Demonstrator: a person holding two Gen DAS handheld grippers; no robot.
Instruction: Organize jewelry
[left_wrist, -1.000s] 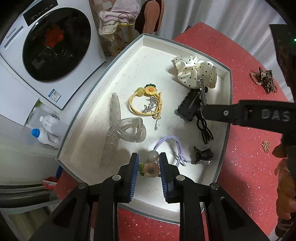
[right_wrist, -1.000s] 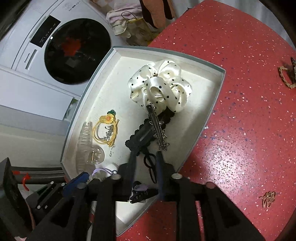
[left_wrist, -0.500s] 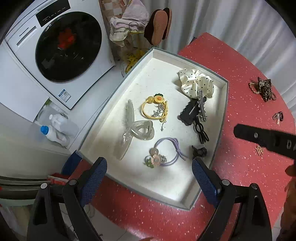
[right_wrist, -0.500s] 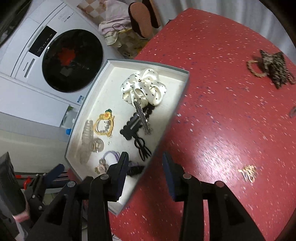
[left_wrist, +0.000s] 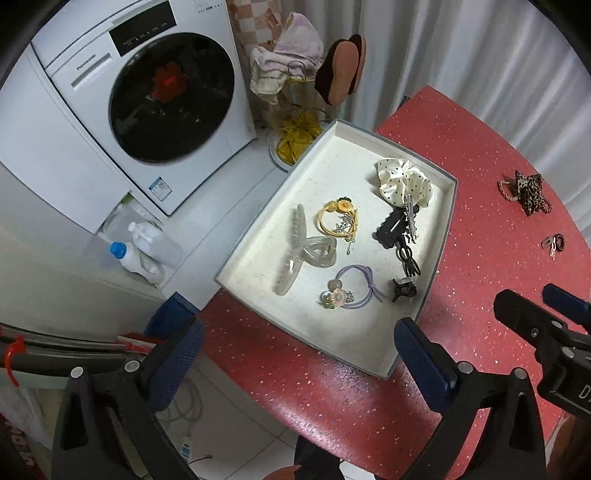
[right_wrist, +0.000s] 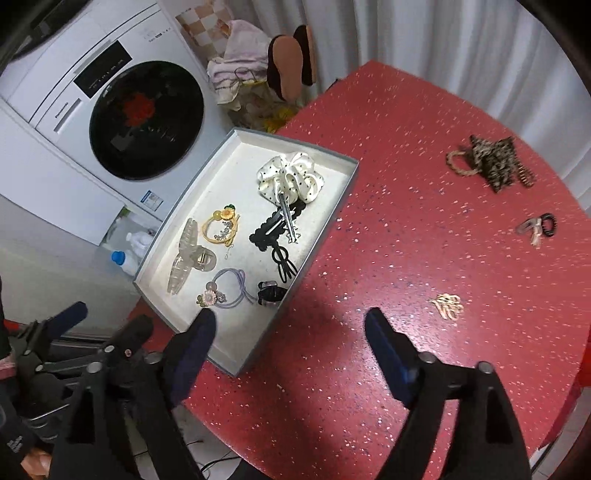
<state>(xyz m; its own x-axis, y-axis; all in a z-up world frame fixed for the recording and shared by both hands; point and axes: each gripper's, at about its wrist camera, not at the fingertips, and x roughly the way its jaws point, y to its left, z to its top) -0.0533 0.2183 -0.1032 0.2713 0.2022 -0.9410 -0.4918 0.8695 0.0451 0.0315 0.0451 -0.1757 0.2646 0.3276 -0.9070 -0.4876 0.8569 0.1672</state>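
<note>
A grey tray (left_wrist: 442, 236) with a white floor sits on the red table's left edge. In it lie a polka-dot scrunchie (left_wrist: 402, 181), a yellow sunflower tie (left_wrist: 338, 218), a clear claw clip (left_wrist: 306, 251), a purple flower tie (left_wrist: 347, 291), black clips (left_wrist: 393, 229) and a small black claw clip (left_wrist: 402, 290). My left gripper (left_wrist: 297, 328) hangs above the tray's near edge, jaws opening, nothing between them. My right gripper (right_wrist: 291, 315) is over the tray's near right corner, jaws opening and empty. A gold piece (right_wrist: 447, 304) lies on the table.
A leopard scrunchie (right_wrist: 491, 162) and a small black tie with a clear clip (right_wrist: 537, 225) lie on the red table (right_wrist: 388, 184) at the far right. A washing machine (left_wrist: 147, 103), bottles (left_wrist: 136, 251) and a laundry rack stand left of the table, beyond its edge.
Both grippers let go of their pieces in the tray, opened wide and rose away. The purple flower tie and the small black claw clip now lie free in the tray.
</note>
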